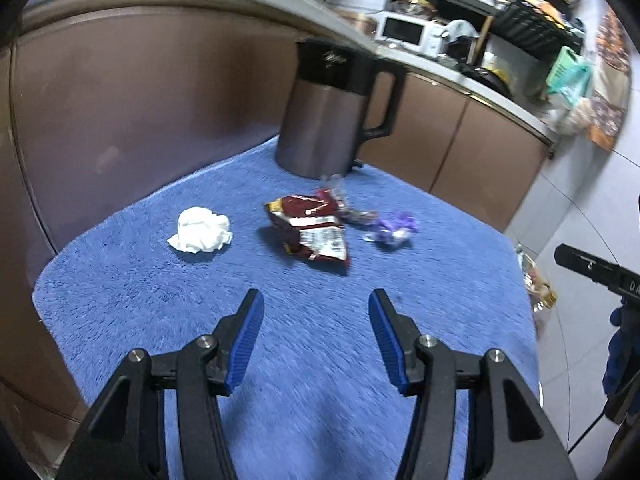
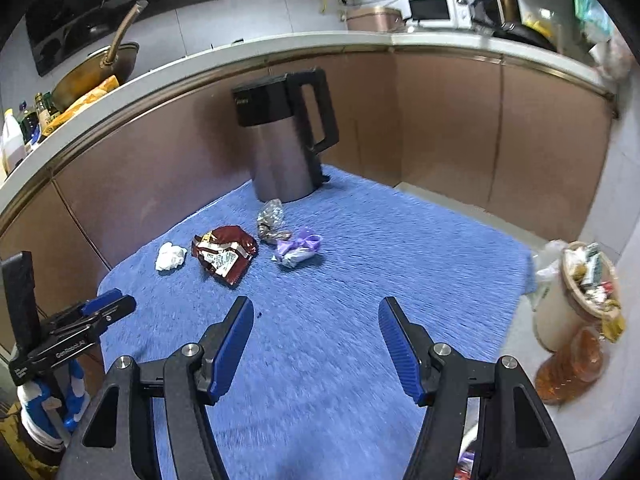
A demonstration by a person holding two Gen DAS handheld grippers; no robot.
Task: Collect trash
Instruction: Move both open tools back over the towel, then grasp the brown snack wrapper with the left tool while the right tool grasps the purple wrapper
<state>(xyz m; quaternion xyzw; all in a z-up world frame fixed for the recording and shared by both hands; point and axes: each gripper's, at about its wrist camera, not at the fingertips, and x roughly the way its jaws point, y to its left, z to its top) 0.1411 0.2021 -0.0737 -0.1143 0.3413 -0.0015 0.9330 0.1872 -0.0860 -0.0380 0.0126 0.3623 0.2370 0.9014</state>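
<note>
Four pieces of trash lie on a blue fluffy mat (image 1: 120, 300) (image 2: 400, 248): a crumpled white tissue (image 1: 200, 231) (image 2: 171, 256), a dark red snack wrapper (image 1: 312, 228) (image 2: 224, 252), a silvery clear wrapper (image 1: 352, 210) (image 2: 272, 220) and a purple wrapper (image 1: 394, 227) (image 2: 298, 248). My left gripper (image 1: 316, 312) is open and empty, hovering near the mat's front, short of the trash. My right gripper (image 2: 316, 316) is open and empty, also short of the trash. The left gripper shows at the left edge of the right wrist view (image 2: 108, 308).
A steel kettle with a black lid and handle (image 1: 328, 112) (image 2: 284, 140) stands at the mat's far edge. Brown cabinets (image 1: 140, 100) (image 2: 480, 128) rise behind. A full trash bin (image 2: 576, 296) and an amber bottle (image 2: 572, 364) stand on the floor to the right.
</note>
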